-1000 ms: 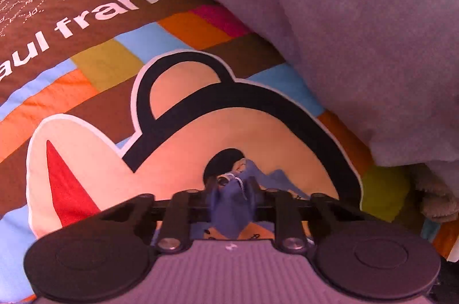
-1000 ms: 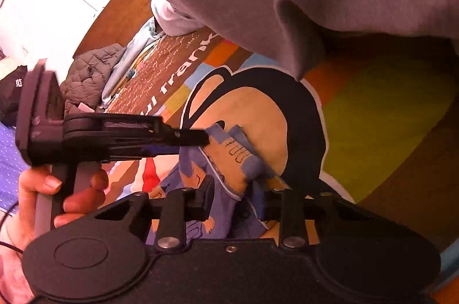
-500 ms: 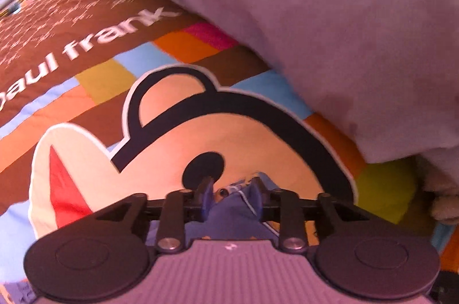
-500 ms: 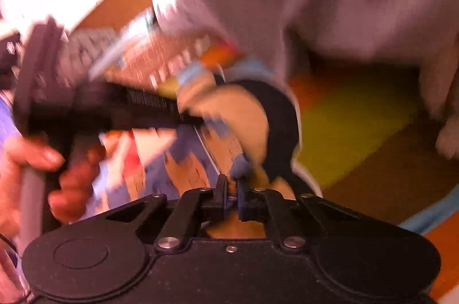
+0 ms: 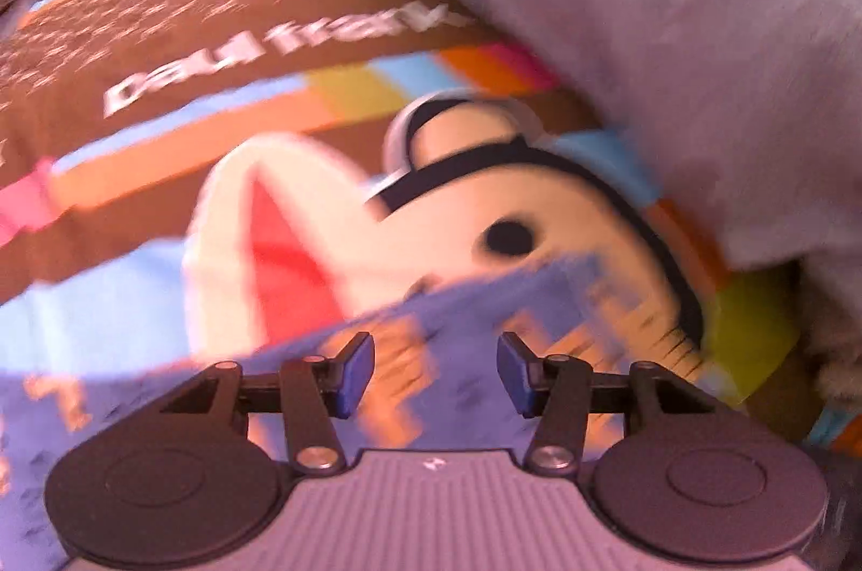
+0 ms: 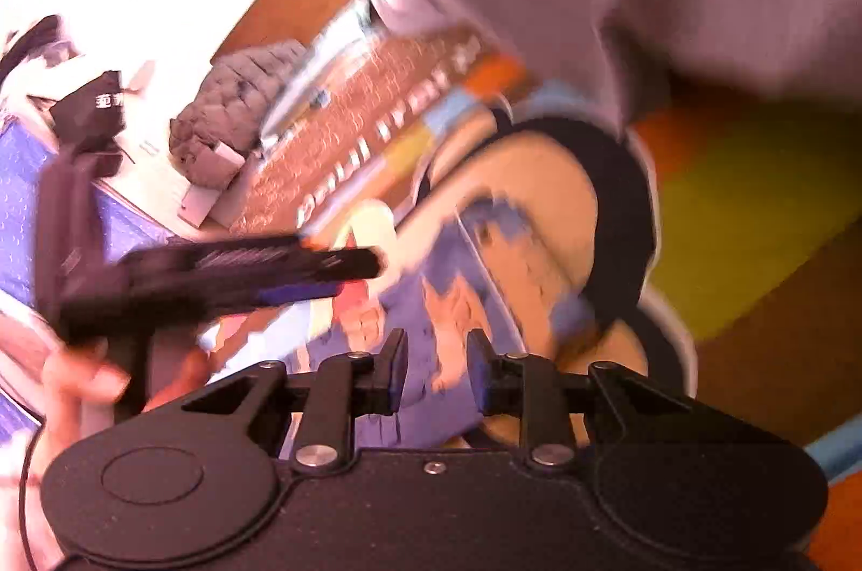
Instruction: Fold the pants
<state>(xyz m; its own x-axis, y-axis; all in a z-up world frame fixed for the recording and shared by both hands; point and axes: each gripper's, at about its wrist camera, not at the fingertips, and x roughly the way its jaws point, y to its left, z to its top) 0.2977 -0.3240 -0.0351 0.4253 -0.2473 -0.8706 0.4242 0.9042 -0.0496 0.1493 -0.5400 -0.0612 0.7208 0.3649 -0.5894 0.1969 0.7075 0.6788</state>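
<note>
Blue patterned pants are lying spread on the cartoon bedspread, likely for folding. Left gripper and right gripper are both hovering over them, jaws parted, gripping nothing.

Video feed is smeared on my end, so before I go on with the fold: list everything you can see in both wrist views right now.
pants: one, blue-purple with orange print, on the bedspread under both grippers.
bedspread: one, brown with coloured stripes, white lettering and a cartoon monkey face, beneath everything.
grey blanket: one, pale grey, heaped over the bedspread's far right side.
quilted jacket: one, grey, bunched past the bedspread's far edge.
black item: one, with white lettering, left of the jacket; too blurred to identify.
left gripper: open, above the pants.
right gripper: open, above the pants.
left hand: holding the left gripper's handle.
</note>
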